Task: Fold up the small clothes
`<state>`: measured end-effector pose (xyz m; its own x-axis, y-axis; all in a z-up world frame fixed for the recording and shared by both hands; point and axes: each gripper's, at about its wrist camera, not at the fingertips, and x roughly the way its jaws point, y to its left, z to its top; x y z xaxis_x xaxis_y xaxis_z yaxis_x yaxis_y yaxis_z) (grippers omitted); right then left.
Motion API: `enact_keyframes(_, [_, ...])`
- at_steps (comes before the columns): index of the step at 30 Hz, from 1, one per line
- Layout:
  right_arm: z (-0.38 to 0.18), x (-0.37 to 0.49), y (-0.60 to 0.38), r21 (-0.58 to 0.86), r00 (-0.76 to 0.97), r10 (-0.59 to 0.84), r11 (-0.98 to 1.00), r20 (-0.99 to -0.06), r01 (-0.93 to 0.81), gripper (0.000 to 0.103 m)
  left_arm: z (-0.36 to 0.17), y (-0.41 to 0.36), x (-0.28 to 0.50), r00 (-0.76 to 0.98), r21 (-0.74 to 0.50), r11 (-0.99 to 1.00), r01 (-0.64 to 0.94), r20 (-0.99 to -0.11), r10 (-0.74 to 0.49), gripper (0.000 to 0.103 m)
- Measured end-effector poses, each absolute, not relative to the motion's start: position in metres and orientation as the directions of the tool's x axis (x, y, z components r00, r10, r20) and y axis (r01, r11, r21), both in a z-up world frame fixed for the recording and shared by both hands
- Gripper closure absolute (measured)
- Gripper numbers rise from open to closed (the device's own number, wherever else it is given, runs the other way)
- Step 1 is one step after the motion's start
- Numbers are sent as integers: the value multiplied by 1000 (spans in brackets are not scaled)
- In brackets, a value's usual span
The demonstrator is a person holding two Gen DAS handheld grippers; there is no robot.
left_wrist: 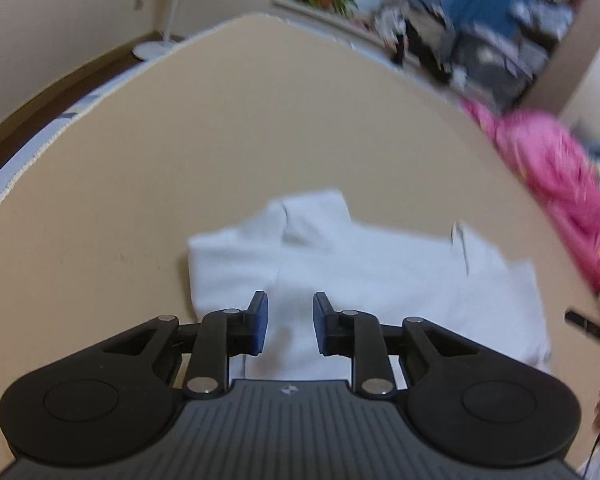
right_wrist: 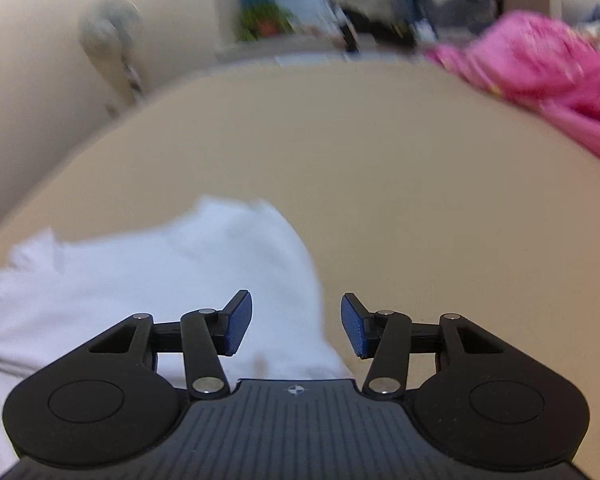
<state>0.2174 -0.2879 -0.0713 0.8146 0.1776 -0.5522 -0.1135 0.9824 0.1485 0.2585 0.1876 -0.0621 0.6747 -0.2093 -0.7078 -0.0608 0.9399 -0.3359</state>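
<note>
The white garment point(left_wrist: 340, 272) lies flat and partly folded on the tan tabletop point(left_wrist: 260, 120), just under both claws. It looks light, soft and limp, likely a thin knit that will sag and slide, so I would pinch a hem or a corner. The left claw point(left_wrist: 291, 328) stands narrowly parted above it, gripping nothing. The right claw point(right_wrist: 297, 330) gapes wider over the cloth's right edge, also empty. A crumpled pink cloth point(right_wrist: 548, 64) sits well apart at the far right.

Both wrist views overlook white garment point(left_wrist: 364, 280), close.
</note>
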Motion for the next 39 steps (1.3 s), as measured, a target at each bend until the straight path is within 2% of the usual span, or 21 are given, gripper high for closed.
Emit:
enact_keyframes(2, [-76,219,-283,162,808,227,973,-544,-164,51,-68,191,266,672,-325,944,-58,-712,-204,76])
enact_keyframes(9, [-108,233,-281,145,704,192,981,-684,-127,51,-85,181,278,655,-315,949,19,-714,-250,75])
enact_keyframes(11, [-112,235,-278,134,700,186,983,-689,-130,51,-89,175,282,647,-298,952,62,-714,-266,100])
enact_keyframes(13, [-115,234,-273,117,700,179,984,-691,-136,51,-76,176,276,718,-247,968,52,-664,-208,100])
enact_keyframes(14, [-117,233,-270,110,701,176,984,-691,-139,51,-67,188,272,758,-292,956,6,-622,-195,100])
enact_keyframes(16, [-118,234,-268,109,698,179,984,-694,-143,51,-64,209,267,778,-386,919,-87,-602,-179,99])
enact_keyframes(17, [-118,236,-274,114,695,184,983,-695,-147,51,-66,210,268,766,-375,920,-113,-623,-160,97])
enact_keyframes(18, [-118,236,-273,114,694,184,983,-696,-147,51,-70,207,270,738,-333,935,-126,-661,-136,88])
enact_keyframes(19, [-117,234,-274,108,695,179,983,-696,-145,51,-72,202,272,718,-283,951,-128,-687,-108,86])
enact_keyframes(21, [-115,234,-275,112,698,178,984,-693,-140,51,-63,195,266,744,-211,968,-134,-667,-42,86])
enact_keyframes(23, [-109,232,-278,138,723,175,984,-668,-111,52,-52,193,258,781,-255,962,-99,-619,-84,86])
enact_keyframes(25, [-99,229,-283,172,760,190,980,-622,-104,51,-52,188,254,769,-313,949,-34,-615,-175,86])
enact_keyframes(27, [-97,229,-285,168,777,178,981,-604,-95,51,-62,179,258,712,-319,948,16,-662,-234,84])
enact_keyframes(28, [-101,232,-285,149,764,159,985,-625,-84,51,-71,175,263,663,-313,950,25,-706,-250,78])
enact_keyframes(30, [-119,241,-286,73,690,74,997,-720,-32,51,-93,169,271,552,-250,968,-6,-808,-206,78])
enact_keyframes(31, [-125,242,-289,70,674,57,998,-736,-8,50,-97,169,270,539,-219,976,-19,-824,-174,78])
enact_keyframes(32, [-126,242,-295,108,678,64,994,-732,22,43,-93,172,268,556,-229,973,-21,-812,-179,78])
enact_keyframes(35, [-116,242,-297,117,698,54,992,-714,42,45,-79,194,259,615,-372,925,-72,-747,-253,77])
enact_keyframes(37, [-114,242,-296,115,707,59,993,-705,32,46,-84,203,255,598,-456,882,-120,-742,-303,77])
enact_keyframes(39, [-116,243,-293,122,701,70,992,-710,24,46,-93,201,256,558,-479,869,-124,-758,-338,76])
